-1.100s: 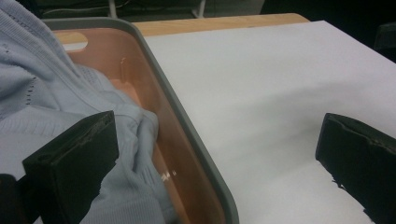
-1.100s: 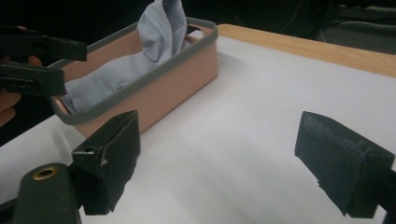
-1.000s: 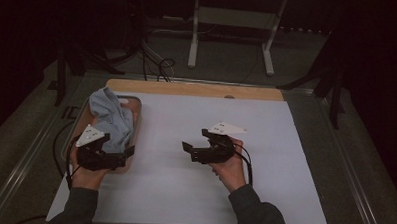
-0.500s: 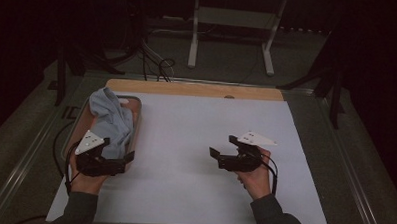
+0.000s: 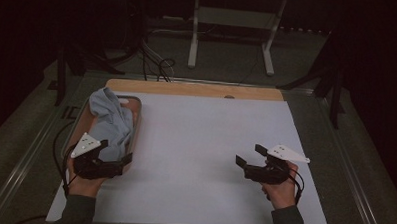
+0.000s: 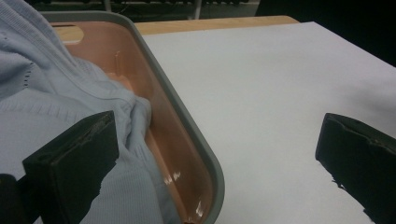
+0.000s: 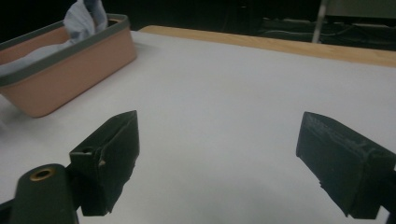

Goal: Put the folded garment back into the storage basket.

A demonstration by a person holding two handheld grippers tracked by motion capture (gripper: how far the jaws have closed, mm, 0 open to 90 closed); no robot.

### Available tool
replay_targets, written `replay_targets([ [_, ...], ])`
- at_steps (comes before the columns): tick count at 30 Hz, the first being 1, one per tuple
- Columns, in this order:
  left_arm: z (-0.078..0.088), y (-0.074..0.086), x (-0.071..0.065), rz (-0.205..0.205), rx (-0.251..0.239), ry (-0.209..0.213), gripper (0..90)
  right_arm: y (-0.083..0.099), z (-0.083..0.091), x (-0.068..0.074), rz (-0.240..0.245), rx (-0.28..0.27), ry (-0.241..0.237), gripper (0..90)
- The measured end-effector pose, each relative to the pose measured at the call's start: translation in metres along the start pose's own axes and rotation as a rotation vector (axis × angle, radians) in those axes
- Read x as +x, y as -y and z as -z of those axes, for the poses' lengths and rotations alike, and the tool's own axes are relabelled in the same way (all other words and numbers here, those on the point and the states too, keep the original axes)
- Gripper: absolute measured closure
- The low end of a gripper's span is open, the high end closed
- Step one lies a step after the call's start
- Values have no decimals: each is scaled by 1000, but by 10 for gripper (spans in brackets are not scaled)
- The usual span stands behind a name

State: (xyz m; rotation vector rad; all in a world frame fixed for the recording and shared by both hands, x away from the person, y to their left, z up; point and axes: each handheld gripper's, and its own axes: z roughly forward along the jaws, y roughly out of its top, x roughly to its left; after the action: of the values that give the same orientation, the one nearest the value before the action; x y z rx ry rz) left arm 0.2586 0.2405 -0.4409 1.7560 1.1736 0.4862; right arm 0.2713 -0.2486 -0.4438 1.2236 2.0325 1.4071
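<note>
A salmon-pink bin (image 5: 137, 121) with a grey rim stands at the table's left side, and a pale blue knitted garment (image 5: 111, 121) is heaped in it. My left gripper (image 5: 117, 150) hovers open at the bin's near end. In the left gripper view (image 6: 219, 140) one jaw hangs over the garment (image 6: 56, 93) and the other over the white sheet, straddling the bin's rim (image 6: 187, 126). My right gripper (image 5: 249, 155) is open and holds nothing, above the white sheet at the front right. In the right gripper view (image 7: 219, 135) it faces the bin (image 7: 70, 60) and the garment (image 7: 79, 16).
A white sheet (image 5: 200, 137) covers the table, with a wooden strip (image 5: 197, 89) along its far edge. Beyond the table, a metal stand (image 5: 229, 38) and loose cables (image 5: 153, 60) sit on the dark floor.
My right gripper has moved from the table's middle out to the right and nearer the front edge. My left gripper has drawn back slightly toward the bin's near end.
</note>
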Motion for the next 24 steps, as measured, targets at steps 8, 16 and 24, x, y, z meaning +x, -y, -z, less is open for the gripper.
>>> replay_targets([
  [8,-1,1,0,1,-14,7,4,18,12,-15,-13,-10,27,138],
  [16,2,1,2,8,-32,4,4,27,18,-21,-14,-28,37,139],
  [24,0,2,1,6,-40,3,4,32,25,-23,-17,-43,41,139],
])
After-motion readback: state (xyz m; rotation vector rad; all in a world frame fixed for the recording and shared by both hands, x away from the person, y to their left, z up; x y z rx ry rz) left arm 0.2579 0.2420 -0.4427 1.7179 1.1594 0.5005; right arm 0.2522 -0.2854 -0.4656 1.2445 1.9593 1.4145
